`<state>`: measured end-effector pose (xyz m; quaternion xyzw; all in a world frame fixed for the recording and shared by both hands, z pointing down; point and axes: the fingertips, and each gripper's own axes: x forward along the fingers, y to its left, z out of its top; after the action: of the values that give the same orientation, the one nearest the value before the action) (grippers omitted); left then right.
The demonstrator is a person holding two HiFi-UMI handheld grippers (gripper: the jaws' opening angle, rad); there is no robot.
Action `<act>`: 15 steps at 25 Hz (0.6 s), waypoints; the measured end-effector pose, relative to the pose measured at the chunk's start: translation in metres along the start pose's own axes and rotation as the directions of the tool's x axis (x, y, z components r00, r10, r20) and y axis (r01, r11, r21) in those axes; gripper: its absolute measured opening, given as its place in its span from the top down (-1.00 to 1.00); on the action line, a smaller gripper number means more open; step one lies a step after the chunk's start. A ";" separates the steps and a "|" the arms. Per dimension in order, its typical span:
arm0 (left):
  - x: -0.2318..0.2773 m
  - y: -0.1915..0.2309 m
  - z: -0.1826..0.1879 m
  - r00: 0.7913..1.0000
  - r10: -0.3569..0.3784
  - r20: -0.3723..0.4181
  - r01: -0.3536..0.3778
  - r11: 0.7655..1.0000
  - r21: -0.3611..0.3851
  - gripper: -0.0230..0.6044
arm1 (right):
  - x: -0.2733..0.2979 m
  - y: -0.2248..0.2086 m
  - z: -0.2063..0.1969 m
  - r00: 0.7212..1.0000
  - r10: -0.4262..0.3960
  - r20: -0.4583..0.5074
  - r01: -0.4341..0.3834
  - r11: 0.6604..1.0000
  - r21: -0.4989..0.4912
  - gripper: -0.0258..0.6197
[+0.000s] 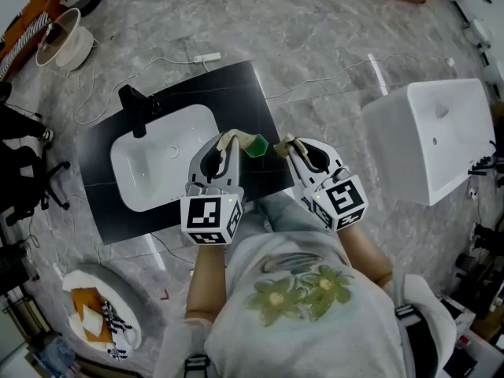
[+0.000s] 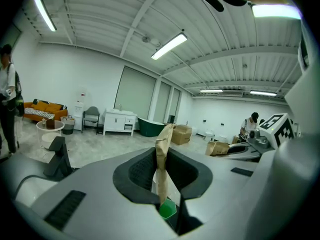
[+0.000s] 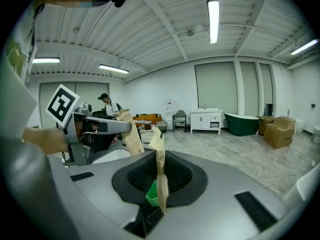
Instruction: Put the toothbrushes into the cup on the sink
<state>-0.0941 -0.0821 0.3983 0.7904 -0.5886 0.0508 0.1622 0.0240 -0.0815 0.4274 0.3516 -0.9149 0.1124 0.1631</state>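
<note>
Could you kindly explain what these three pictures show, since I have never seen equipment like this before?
No robot here: a person holds a two-jaw gripper in each hand. The head view looks down from a camera on the person's head at the left gripper and right gripper, over a black counter with a white sink and a green cup. The two gripper views come from cameras riding on each gripper, looking along its jaws. Each is shut on a tan paper packet, presumably a wrapped toothbrush: the left packet, the right packet.

I pinch one tan paper-wrapped toothbrush [image 2: 162, 156] upright in my left gripper [image 1: 227, 142] and a second toothbrush [image 3: 160, 171] in my right gripper [image 1: 285, 145], with the green hexagonal cup [image 1: 254, 145] on the black counter [image 1: 236, 93] between them.
</note>
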 end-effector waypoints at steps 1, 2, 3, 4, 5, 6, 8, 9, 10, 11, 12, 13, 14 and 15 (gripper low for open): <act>0.002 -0.001 0.001 1.000 -0.003 0.000 0.003 1.000 0.009 0.70 | 0.001 -0.002 0.001 1.000 0.001 0.003 -0.001 1.000 0.001 0.75; 0.004 -0.002 0.001 1.000 -0.005 -0.002 0.005 1.000 0.014 0.70 | 0.001 -0.004 0.003 1.000 0.003 0.006 -0.003 1.000 0.002 0.75; 0.006 -0.003 0.001 1.000 -0.006 -0.003 0.006 1.000 0.016 0.70 | 0.001 -0.006 0.004 1.000 0.005 0.008 -0.005 1.000 0.002 0.74; 0.008 -0.004 0.001 1.000 -0.008 -0.003 0.008 1.000 0.017 0.70 | 0.002 -0.008 0.005 1.000 0.007 0.011 -0.007 1.000 0.002 0.75; 0.009 -0.005 0.002 1.000 -0.010 -0.003 0.010 1.000 0.017 0.70 | 0.002 -0.010 0.006 1.000 0.009 0.012 -0.009 1.000 0.001 0.74; 0.010 -0.006 0.002 1.000 -0.012 -0.004 0.012 1.000 0.018 0.70 | 0.002 -0.012 0.007 1.000 0.010 0.013 -0.010 1.000 -0.001 0.75; 0.012 -0.008 0.000 1.000 -0.015 -0.010 0.015 1.000 0.025 0.70 | 0.003 -0.016 0.008 1.000 0.008 0.016 -0.008 1.000 -0.002 0.74; 0.014 -0.008 -0.001 1.000 -0.015 -0.014 0.015 0.999 0.030 0.70 | 0.004 -0.018 0.008 1.000 0.006 0.017 -0.006 1.000 0.000 0.74; 0.015 -0.009 -0.002 1.000 -0.015 -0.019 0.016 0.999 0.035 0.70 | 0.005 -0.020 0.009 1.000 0.003 0.019 -0.003 1.000 0.003 0.74; 0.017 -0.008 -0.004 1.000 -0.016 -0.023 0.016 0.999 0.037 0.70 | 0.005 -0.022 0.009 1.000 -0.001 0.022 0.000 1.000 0.006 0.74; 0.019 -0.008 -0.006 0.999 -0.017 -0.028 0.018 0.999 0.036 0.70 | 0.006 -0.024 0.009 1.000 -0.003 0.024 0.003 1.000 0.008 0.75; 0.020 -0.008 -0.008 0.999 -0.018 -0.034 0.019 0.999 0.035 0.70 | 0.006 -0.025 0.009 1.000 -0.005 0.025 0.005 1.000 0.009 0.75; 0.022 -0.008 -0.010 0.999 -0.018 -0.039 0.020 0.999 0.034 0.70 | 0.007 -0.026 0.009 1.000 -0.005 0.026 0.005 1.000 0.009 0.74; 0.023 -0.008 -0.012 0.999 -0.018 -0.046 0.020 0.999 0.035 0.70 | 0.007 -0.026 0.009 1.000 -0.005 0.025 0.004 1.000 0.008 0.75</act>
<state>-0.0786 -0.0969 0.4146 0.7973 -0.5762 0.0776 0.1619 0.0352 -0.1078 0.4245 0.3558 -0.9157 0.1112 0.1504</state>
